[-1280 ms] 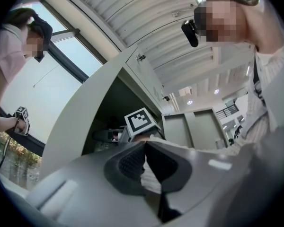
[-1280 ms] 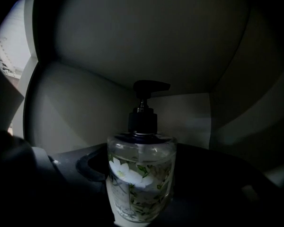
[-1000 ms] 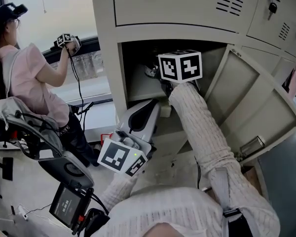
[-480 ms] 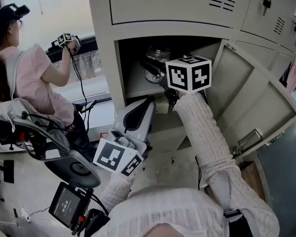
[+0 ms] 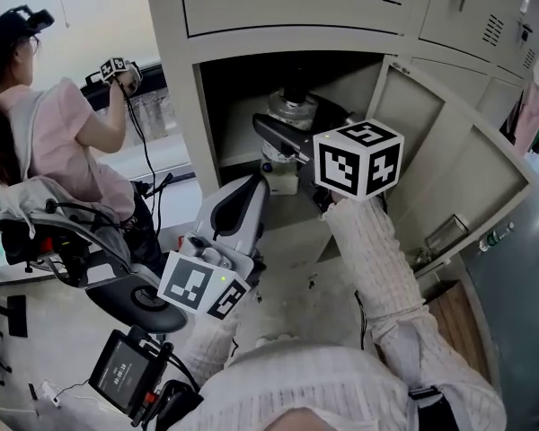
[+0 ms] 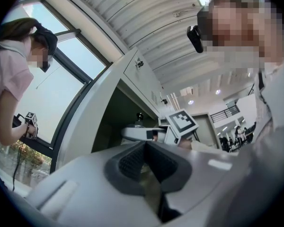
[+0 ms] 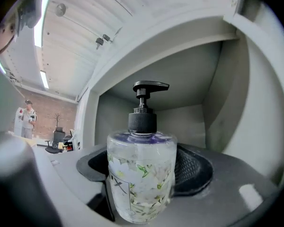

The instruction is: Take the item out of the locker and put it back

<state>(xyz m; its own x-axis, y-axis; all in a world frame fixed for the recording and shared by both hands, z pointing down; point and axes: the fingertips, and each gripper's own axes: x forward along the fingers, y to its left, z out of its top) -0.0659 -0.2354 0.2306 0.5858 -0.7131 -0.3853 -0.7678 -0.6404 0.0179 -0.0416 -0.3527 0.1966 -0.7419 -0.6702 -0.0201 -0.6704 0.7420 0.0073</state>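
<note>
The right gripper clamps a clear pump bottle, floral-printed and topped with a black pump, at the mouth of the open locker. At 7 o'clock from the bottle, the left gripper hangs outside, jaws together, empty.
</note>
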